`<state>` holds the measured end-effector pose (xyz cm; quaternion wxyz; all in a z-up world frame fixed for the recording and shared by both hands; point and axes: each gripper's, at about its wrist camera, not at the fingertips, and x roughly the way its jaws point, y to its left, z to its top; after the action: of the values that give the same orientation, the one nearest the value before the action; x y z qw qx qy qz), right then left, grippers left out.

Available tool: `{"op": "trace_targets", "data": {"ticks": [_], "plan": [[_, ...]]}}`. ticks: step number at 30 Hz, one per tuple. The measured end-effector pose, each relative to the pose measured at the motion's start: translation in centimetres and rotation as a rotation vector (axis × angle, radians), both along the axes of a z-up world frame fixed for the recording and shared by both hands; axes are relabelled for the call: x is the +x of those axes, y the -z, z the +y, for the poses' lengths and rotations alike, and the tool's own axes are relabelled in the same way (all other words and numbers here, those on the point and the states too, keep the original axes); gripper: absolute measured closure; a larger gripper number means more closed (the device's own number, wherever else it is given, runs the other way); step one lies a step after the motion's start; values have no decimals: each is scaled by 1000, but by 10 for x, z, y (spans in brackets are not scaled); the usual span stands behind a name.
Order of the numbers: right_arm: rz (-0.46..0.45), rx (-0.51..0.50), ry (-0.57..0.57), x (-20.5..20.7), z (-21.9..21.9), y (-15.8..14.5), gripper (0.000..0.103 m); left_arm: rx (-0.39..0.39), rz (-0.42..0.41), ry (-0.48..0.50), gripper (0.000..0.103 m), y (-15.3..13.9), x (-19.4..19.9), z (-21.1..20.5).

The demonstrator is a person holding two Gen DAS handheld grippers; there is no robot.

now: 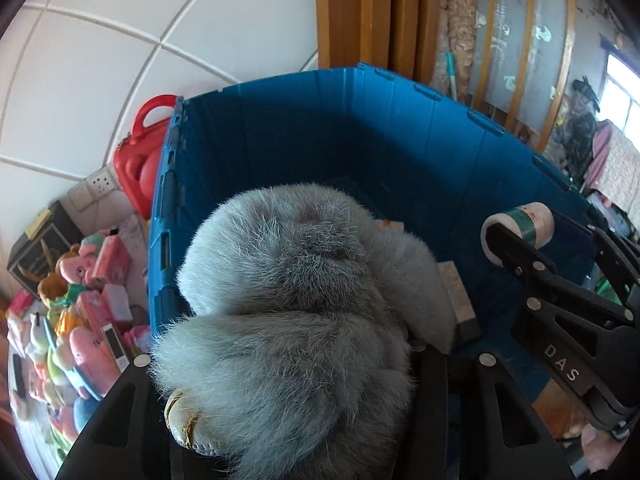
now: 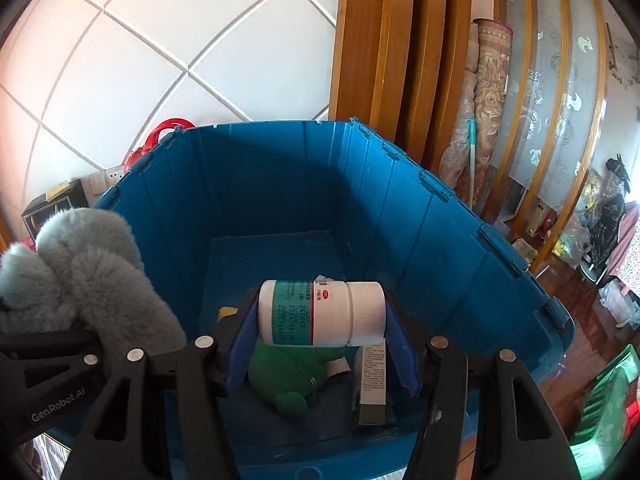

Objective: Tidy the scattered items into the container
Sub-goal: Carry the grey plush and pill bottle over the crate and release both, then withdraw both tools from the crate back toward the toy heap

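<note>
Above, the left gripper [image 1: 288,368] clenched a grey furry toy [image 1: 296,300], which bulged forward of its fingers and hid most of them; only the black outer frames showed at the lower edge. Something gold-rimmed near the toy's lower left could not be made out. Ahead of this gripper stood the blue bin [image 1: 384,140], open, its floor largely covered from view by the fur. A narrow box [image 1: 460,300] lay in the bin just right of the toy, partly hidden.

The right gripper [image 2: 322,314] grasped a white pill bottle [image 2: 322,312] lying crosswise between its blue pads [image 2: 400,344], cap toward the right finger. Its label print was too small to read apart from date figures. Below the bottle, on the bin floor, lay a green soft toy [image 2: 292,376], partly hidden by the bottle and left finger, with the narrow box just right of it. A yellow scrap [image 2: 227,312] beside the left finger was unidentifiable.

Left of the bin, a red case [image 1: 140,160] was cut off by the bin wall, and a heap of pink toys [image 1: 80,312] lay blurred.
</note>
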<state>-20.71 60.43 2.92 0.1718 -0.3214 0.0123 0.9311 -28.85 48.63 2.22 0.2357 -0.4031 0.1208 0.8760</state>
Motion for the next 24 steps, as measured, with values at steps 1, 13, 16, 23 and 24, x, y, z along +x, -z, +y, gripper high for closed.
{"op": "trace_targets", "data": {"ticks": [1,13,16,23,24], "plan": [[-3,1,1,1,3,1,45,2,-3,1,56,0,0,0],[6,2,31,6,11,-2,39,10,44,20,29,-1,14,5],[11,-5,34,9,13,-2,28,28,60,13,24,-4,17,0],[28,-35,54,14,19,-4,6,34,95,24,21,-10,25,-6],[32,-33,55,15,19,-5,0,36,99,24,21,-11,26,-7]]}}
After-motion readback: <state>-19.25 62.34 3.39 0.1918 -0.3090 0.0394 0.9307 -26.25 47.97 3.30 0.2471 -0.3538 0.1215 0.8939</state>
